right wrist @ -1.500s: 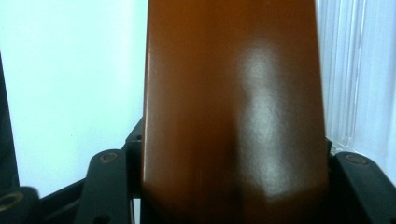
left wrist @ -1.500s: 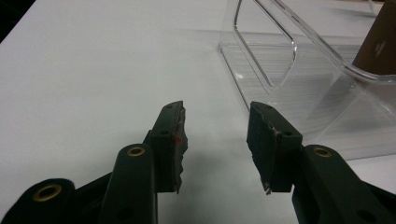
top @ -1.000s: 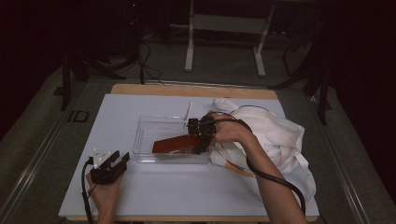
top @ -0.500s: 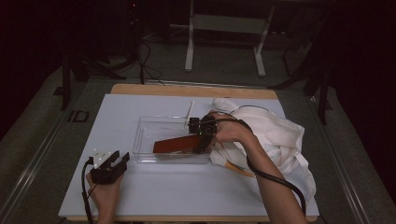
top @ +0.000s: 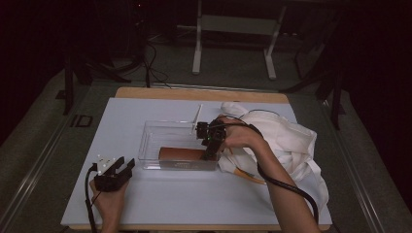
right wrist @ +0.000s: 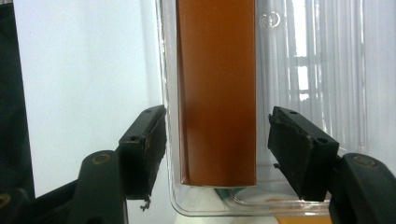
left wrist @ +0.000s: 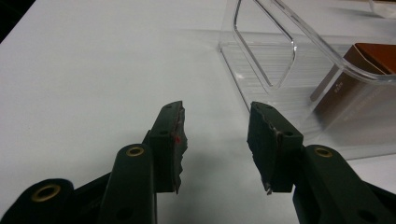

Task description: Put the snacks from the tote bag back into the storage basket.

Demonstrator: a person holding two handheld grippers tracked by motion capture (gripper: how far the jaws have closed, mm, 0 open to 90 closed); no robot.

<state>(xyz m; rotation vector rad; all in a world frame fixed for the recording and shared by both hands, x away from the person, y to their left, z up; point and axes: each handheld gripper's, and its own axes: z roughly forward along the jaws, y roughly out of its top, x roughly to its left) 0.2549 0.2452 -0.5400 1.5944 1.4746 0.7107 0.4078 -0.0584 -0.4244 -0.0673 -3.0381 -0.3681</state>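
- We find the left claw point(top: 116, 171) resting low on the white tabletop point(top: 160, 204) near its front left corner, held in the person's left hand point(top: 109, 201). In the left gripper view its jaws stand apart with bare tabletop between them: released, grasping nothing.
- Just to its right sits the clear rectangular plastic bin point(top: 150, 141), ribbed on the floor, with a cut-out handle in its short wall point(left wrist: 261, 51).
- Inside the bin, along the near wall, lies the long flat brown-orange box point(top: 182, 154); we see its end through the wall in the left gripper view point(left wrist: 345, 84).
- The right claw point(top: 212, 149) points down at the bin's right end, over the box's end. In the right gripper view point(right wrist: 217, 154) the jaws are spread to either side of the box point(right wrist: 217, 93), one jaw outside the bin wall, and touch nothing: released.
- The right hand point(top: 240, 138) holds it, a black cable point(top: 286, 184) trailing along the forearm.
- Farthest right, a crumpled white cloth point(top: 296, 145) lies on the tabletop, touching the bin's right end.
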